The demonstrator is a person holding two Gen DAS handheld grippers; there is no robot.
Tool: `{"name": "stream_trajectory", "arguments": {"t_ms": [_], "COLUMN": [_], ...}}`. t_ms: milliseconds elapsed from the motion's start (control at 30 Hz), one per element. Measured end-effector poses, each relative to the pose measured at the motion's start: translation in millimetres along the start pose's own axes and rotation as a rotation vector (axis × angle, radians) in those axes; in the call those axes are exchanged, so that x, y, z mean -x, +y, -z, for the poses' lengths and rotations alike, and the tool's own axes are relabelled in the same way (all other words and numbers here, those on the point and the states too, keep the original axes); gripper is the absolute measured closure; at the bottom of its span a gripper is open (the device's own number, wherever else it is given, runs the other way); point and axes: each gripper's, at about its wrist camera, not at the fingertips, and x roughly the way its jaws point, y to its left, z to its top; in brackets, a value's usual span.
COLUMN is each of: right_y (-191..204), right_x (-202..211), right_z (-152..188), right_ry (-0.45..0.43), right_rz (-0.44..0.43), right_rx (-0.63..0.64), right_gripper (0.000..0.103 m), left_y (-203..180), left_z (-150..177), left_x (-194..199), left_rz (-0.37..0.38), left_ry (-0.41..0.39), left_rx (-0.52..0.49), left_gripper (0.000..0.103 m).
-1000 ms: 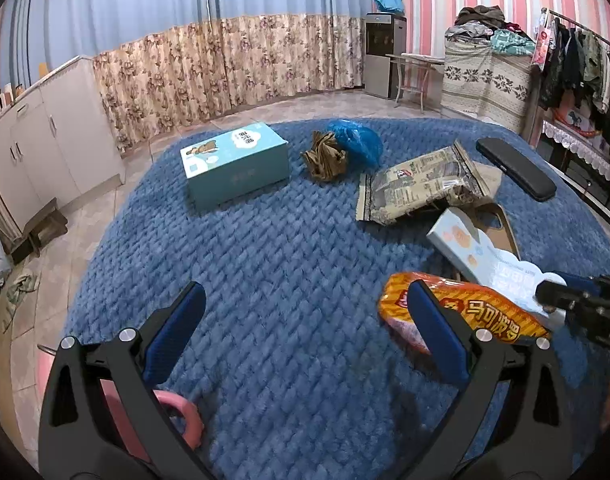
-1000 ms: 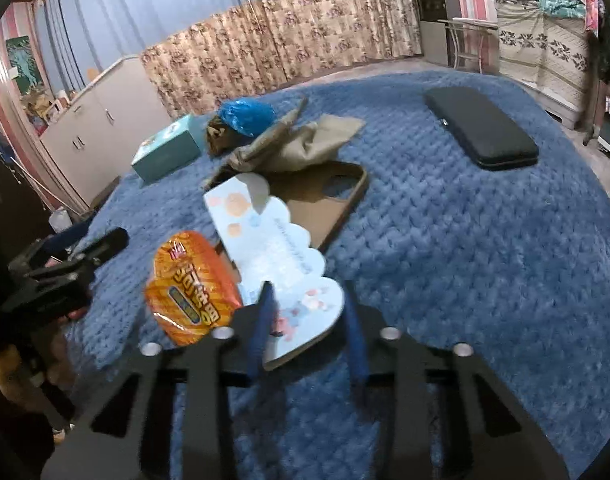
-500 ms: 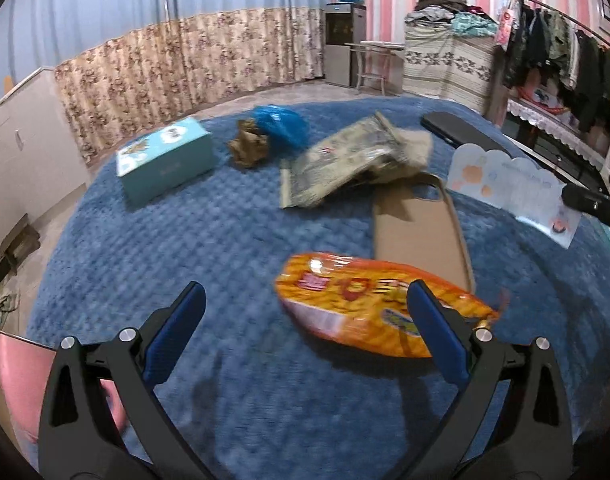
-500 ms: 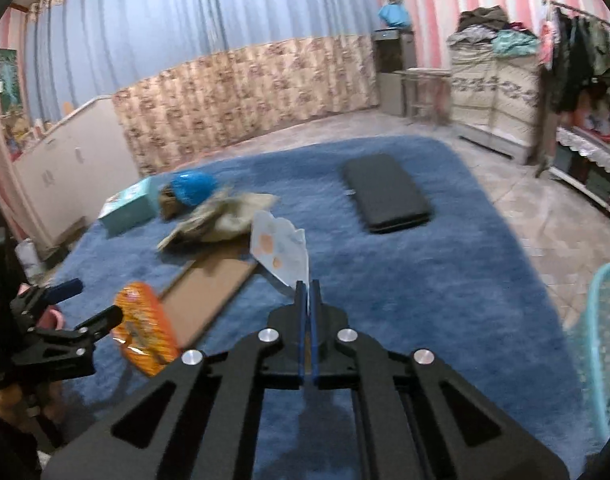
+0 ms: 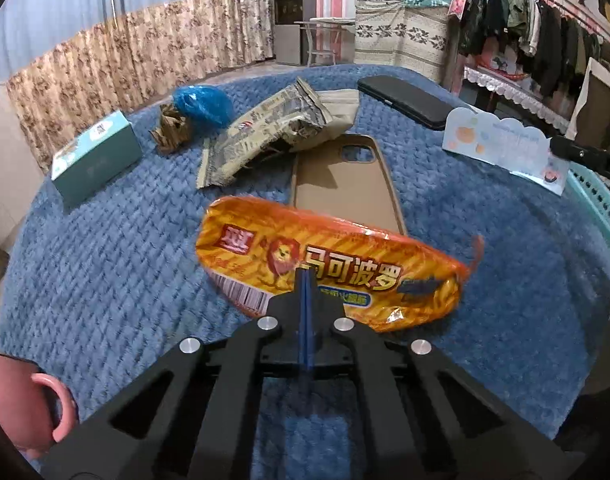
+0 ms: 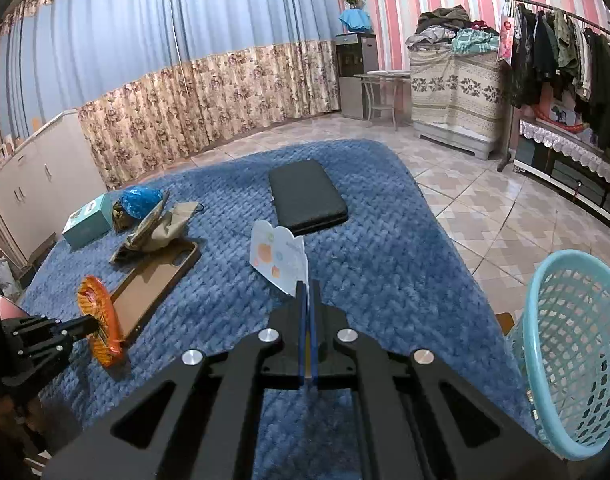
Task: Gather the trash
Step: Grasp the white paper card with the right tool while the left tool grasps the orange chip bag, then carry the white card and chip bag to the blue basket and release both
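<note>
Now carrying | blue blanket [image 6: 385,248] holds leftover litter | teal basket [image 6: 561,344] waits off its right edge | left tongs [image 5: 305,280] clamp orange snack bag [image 5: 329,264] mid-blanket | right tongs [image 6: 308,288] pinch paper card [image 6: 279,258], lifted | next, probably: swing both over basket, release.

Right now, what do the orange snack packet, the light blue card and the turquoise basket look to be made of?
Orange snack packet: thin glossy plastic film, by its crinkles and shine. Light blue card: stiff printed paperboard, probably, since it stands flat and unbent from the right gripper. Turquoise basket: moulded plastic, smooth, with a perforated lattice wall.
</note>
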Motion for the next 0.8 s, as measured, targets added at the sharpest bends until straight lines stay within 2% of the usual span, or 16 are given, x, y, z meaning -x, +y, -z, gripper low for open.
{"name": "stream_trajectory", "arguments": {"t_ms": [267, 333, 400, 533, 600, 800], "right_y": [-22.9, -27.0, -28.5, -29.4, -29.9, -30.3], "right_x": [7.7, 8.6, 9.8, 11.5, 11.4, 11.7], "right_z": [1.7, 1.2, 1.3, 0.5, 0.6, 0.5], "right_ry": [-0.010, -0.011, -0.013, -0.015, -0.014, -0.014], "right_rz": [0.016, 0.021, 0.021, 0.026, 0.025, 0.027], "right_rx": [-0.030, -0.037, -0.042, -0.038, -0.039, -0.041], "right_gripper": [0.101, 0.101, 0.101, 0.101, 0.101, 0.101], "left_y": [-7.3, -15.2, -24.5, -44.0, -56.7, -76.4], "left_z": [-3.5, -4.3, -3.4, 0.3, 4.0, 6.1], "left_x": [8.3, 10.4, 11.1, 11.1, 10.1, 3.3], "left_rz": [0.000, 0.008, 0.012, 0.038, 0.031, 0.006], "left_ry": [-0.004, -0.009, -0.015, -0.015, -0.020, -0.009], "left_rx": [-0.002, -0.011, -0.019, -0.058, -0.086, -0.130], "left_gripper": [0.103, 0.093, 0.065, 0.058, 0.051, 0.051]}}
